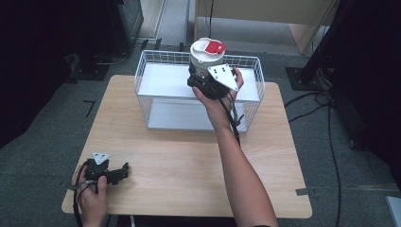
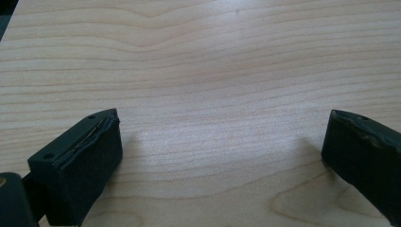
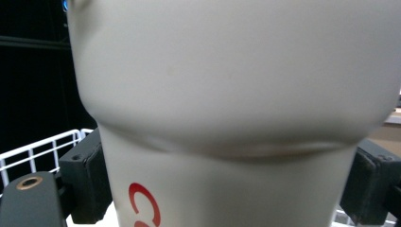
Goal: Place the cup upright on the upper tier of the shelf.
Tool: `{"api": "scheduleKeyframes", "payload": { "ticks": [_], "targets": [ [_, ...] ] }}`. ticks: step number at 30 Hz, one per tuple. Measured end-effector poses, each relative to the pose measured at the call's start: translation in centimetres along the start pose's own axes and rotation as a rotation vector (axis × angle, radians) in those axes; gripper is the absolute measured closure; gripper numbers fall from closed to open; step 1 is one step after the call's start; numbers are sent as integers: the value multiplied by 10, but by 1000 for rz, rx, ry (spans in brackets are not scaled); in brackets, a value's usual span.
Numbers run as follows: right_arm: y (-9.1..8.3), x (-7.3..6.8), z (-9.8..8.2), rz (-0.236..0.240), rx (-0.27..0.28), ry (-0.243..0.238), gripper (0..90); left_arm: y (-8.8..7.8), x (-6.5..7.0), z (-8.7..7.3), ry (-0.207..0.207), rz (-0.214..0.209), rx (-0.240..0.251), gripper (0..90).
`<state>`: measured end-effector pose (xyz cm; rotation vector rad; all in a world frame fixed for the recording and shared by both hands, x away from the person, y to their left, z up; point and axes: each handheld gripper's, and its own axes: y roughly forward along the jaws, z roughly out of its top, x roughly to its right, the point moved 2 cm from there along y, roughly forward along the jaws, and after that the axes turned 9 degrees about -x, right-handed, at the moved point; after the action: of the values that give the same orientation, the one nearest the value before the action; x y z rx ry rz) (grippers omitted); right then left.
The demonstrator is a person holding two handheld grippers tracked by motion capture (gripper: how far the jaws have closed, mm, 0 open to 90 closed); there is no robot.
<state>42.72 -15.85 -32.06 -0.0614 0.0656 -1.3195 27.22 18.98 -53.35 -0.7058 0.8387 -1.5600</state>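
Observation:
A white cup [image 1: 207,53] with a red and white lid is held upright over the back rim of a white wire basket [image 1: 140,71]. My right gripper [image 1: 202,75] is shut on the cup's lower body. In the right gripper view the cup [image 3: 231,94] has a red letter low on its side and sits between both pads [image 3: 85,179], with basket wire [image 3: 33,151] behind. My left gripper [image 1: 124,171] rests on the wooden table [image 1: 179,161] near its front left corner. In its own view the left gripper [image 2: 222,137] is open over bare wood [image 2: 213,56].
The basket stands at the back middle of the table, with a grey floor [image 1: 184,116] and a white panel [image 1: 161,80] inside. Black stands [image 1: 326,42] and cables [image 1: 331,142] lie on the floor to the right. Dark equipment [image 1: 123,23] sits at the back left.

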Motion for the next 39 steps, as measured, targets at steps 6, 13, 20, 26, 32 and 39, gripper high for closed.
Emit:
{"api": "scheduleKeyframes", "payload": {
  "ticks": [6,13,20,26,32,39],
  "targets": [
    [18,-1,-5,-35,-21,4,105,0,0,0,-1,-1,0,0],
    [28,-3,-10,-42,-42,-5,105,0,0,0,-2,0,1,0],
    [31,-5,-7,-53,-64,-3,105,0,0,0,-1,-1,0,0],
    [34,-5,-4,-61,-91,11,105,0,0,0,-2,-1,0,0],
    [32,-2,-4,-48,-91,24,105,0,0,0,-1,-1,0,0],
    [27,-1,-5,-34,-107,36,104,0,0,0,-1,0,1,0]
  ]
}}
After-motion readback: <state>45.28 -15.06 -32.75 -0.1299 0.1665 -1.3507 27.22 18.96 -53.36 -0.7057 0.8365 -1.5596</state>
